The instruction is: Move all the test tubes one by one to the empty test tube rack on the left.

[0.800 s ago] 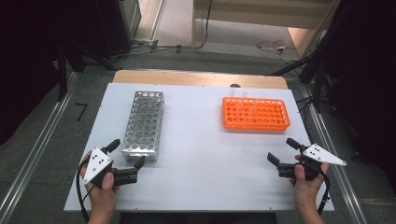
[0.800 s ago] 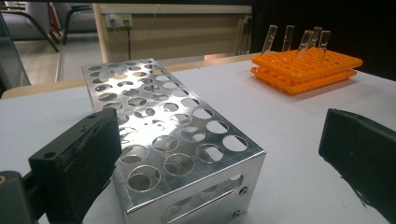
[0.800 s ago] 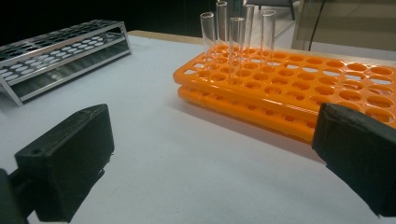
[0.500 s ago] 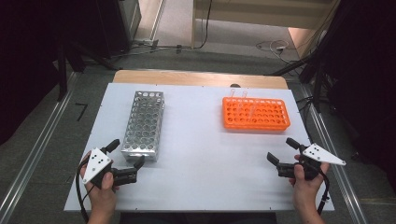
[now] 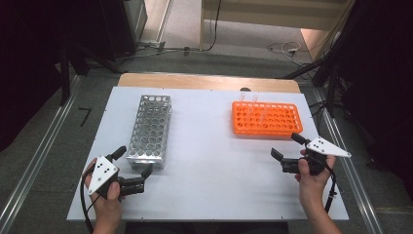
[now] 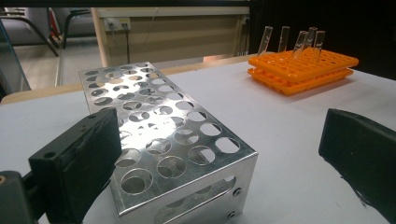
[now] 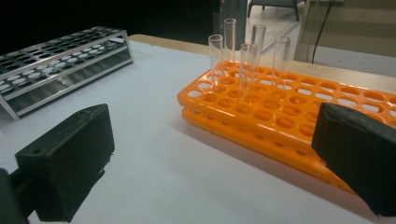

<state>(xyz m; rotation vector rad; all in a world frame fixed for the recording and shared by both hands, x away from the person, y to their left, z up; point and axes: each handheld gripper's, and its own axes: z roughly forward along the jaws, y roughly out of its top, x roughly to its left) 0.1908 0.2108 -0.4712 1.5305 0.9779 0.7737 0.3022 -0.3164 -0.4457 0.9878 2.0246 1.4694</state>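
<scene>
- Hands sit nearest, at the table's 6 o'clock edge: the left gripper (image 5: 132,162) at about 7 o'clock, the right gripper (image 5: 288,146) at about 5 o'clock, both resting low over the white table (image 5: 204,161).
- Left gripper's jaws stand wide apart and hold nothing; its near jaw lies just beside the front corner of the metal test-tube rack (image 5: 151,130), and from the left gripper view I cannot tell whether it touches the rack.
- Right gripper's jaws are likewise spread wide and empty, pointing toward 11 o'clock, near the front edge of the orange test-tube rack (image 5: 266,118) but apart from it.
- Metal test-tube rack stands lengthwise from 7 toward 11 o'clock, every hole empty as far as the left gripper view shows.
- Orange test-tube rack lies at about 1 o'clock; five clear glass test tubes (image 7: 243,56) stand upright in its far rows.
- Risk, as I judge it: the tubes are thin, smooth and crowded, so a jaw reaching for one could knock its neighbours, or squeeze too hard and crack the glass.
- Second risk: the light orange rack may slide or tip if a tube binds while being lifted; the left jaw could also shove the metal rack askew.
</scene>
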